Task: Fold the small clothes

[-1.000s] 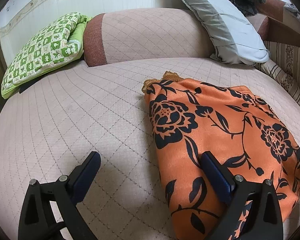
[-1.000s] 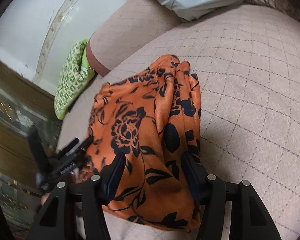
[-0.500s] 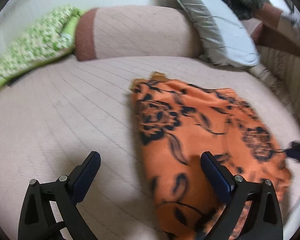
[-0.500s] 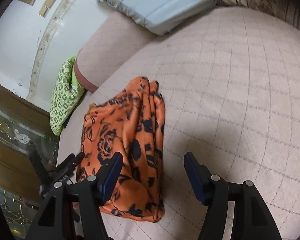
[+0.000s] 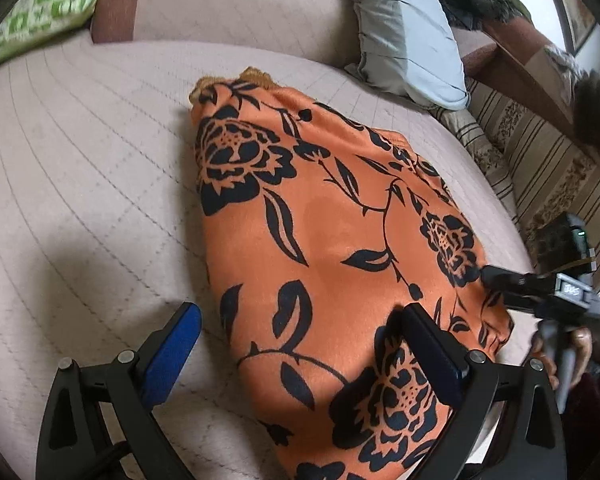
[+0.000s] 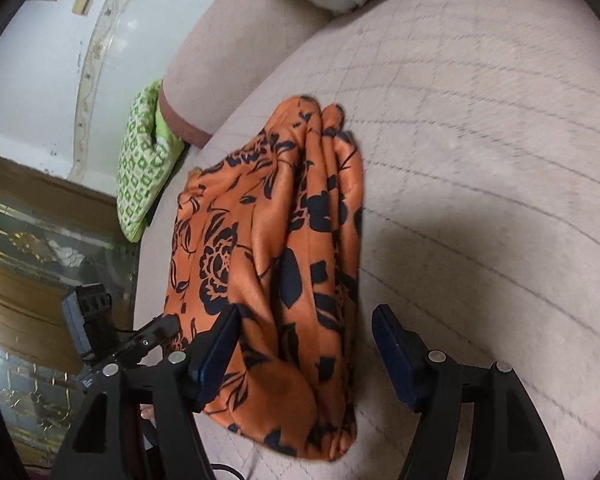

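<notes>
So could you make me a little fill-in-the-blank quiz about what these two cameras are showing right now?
1. The folded garment is orange with a black ____ print.
2. It lies on a quilted ____ bedspread.
3. The pillow at the far left is checked white and ____.
4. The right gripper is ____, with part of the garment between its fingers.

Missing words: floral; pink; green; opening

We look over a quilted pink bed with a pink bolster at twelve o'clock. A green patterned pillow lies at ten o'clock, a grey pillow at one, and striped bedding at three. From the right wrist we see a white wall and brown wood panelling at nine o'clock.
</notes>
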Action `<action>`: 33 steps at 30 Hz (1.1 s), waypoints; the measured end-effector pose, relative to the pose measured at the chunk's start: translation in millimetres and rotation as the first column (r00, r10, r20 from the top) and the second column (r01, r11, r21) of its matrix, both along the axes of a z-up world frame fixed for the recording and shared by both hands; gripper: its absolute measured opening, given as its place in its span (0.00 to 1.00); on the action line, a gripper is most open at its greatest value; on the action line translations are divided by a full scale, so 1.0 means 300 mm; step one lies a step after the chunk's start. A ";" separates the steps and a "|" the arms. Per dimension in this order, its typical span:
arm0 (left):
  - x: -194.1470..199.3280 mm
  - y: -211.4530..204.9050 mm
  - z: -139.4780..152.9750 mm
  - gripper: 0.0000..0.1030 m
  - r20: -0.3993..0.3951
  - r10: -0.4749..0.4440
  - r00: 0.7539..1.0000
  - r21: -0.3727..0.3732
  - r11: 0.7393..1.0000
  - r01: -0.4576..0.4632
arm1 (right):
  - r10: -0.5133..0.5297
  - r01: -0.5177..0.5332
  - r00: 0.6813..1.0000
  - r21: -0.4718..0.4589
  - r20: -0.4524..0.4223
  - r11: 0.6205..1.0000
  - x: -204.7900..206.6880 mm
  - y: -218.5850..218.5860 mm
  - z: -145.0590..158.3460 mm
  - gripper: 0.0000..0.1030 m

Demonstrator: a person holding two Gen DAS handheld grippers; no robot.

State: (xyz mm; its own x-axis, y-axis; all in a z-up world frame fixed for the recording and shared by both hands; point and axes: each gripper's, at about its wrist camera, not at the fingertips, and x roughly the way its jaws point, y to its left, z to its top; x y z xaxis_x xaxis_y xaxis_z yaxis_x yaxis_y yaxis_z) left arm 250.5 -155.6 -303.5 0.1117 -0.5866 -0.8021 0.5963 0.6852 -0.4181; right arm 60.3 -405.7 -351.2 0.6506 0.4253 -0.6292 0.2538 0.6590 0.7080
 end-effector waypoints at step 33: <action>0.062 0.030 -0.011 0.44 -0.092 -0.003 0.996 -0.180 0.984 -0.014 | 0.069 -0.066 0.992 -0.034 0.108 0.997 0.251 0.157 0.041 0.40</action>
State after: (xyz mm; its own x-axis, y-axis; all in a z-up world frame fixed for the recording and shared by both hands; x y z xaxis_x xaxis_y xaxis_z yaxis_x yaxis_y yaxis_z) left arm 269.0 -146.6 -306.9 0.0461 -0.7221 -0.6902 0.5465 0.5966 -0.5877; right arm 135.6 -358.7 -339.0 0.6864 0.4522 -0.5695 0.1304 0.6939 0.7082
